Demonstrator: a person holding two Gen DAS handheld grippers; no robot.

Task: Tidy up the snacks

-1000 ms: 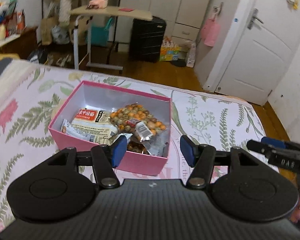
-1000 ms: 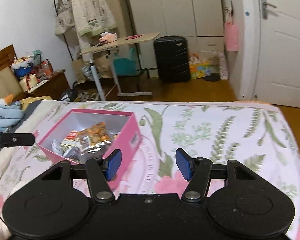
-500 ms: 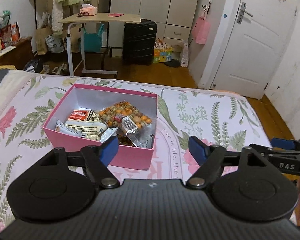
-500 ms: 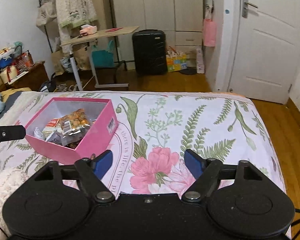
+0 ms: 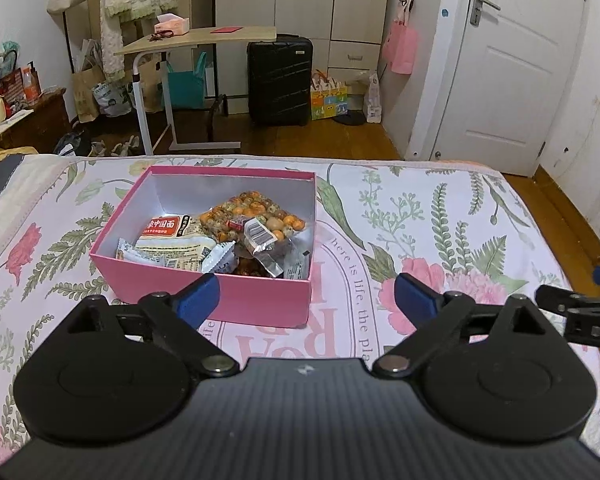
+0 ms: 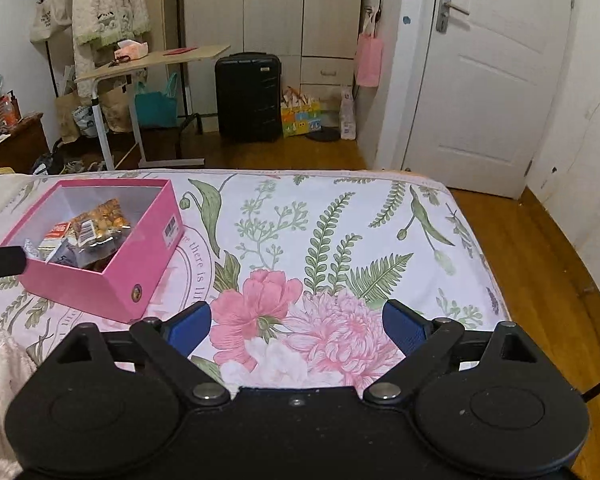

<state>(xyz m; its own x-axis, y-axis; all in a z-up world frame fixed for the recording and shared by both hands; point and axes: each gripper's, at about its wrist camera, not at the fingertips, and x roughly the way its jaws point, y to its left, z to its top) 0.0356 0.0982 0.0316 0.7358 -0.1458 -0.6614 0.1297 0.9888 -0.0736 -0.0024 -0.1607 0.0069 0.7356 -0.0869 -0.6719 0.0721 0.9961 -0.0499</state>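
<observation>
Compared with a second ago, both tools' blue pads stand much farther apart, and both views have pulled back from the pink box, which now sits farther away and smaller. The left gripper is released, its jaws opening with nothing between them; the box's near wall lies just beyond its left pad. The right gripper is likewise released and opening over bare floral bedspread. The box rests on the bed toward its left side, near the foot edge, with snack packets piled inside. Beyond the foot edge stand a rolling side table, a black suitcase and a white door.
</observation>
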